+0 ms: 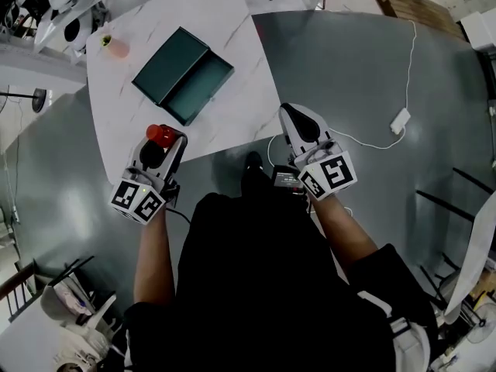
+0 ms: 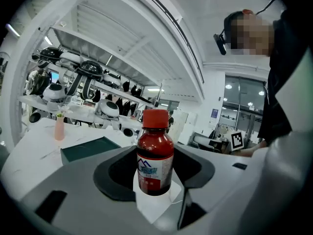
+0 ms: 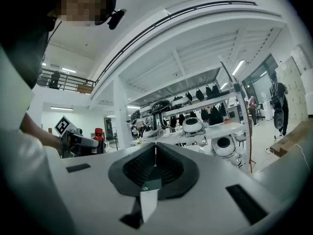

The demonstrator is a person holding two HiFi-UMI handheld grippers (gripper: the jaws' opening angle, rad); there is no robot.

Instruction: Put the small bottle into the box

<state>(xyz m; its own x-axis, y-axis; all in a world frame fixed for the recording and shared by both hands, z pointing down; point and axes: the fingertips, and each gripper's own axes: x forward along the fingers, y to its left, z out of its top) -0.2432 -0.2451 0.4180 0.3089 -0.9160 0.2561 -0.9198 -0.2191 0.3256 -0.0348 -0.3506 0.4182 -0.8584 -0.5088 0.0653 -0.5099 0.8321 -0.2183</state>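
Observation:
A small dark-red bottle [image 2: 155, 153] with a red cap stands upright between the jaws of my left gripper [image 2: 155, 166], which is shut on its body. From the head view the bottle's red cap [image 1: 161, 134] shows at the tip of the left gripper [image 1: 164, 140], over the near edge of the white table [image 1: 232, 22]. The dark green box [image 1: 194, 87] lies open on that table beyond the gripper, its lid [image 1: 169, 64] beside it; the box [image 2: 88, 148] also appears low at left. My right gripper [image 1: 292, 112] [image 3: 155, 152] is shut and empty, off the table's near right corner.
A small pink vase [image 1: 116, 46] [image 2: 59, 127] stands at the table's far left. A white cable with a charger [image 1: 401, 120] lies on the grey floor to the right. A wooden board [image 1: 418, 6] sits at the far right. Shelves with white robot heads [image 3: 193, 125] line the background.

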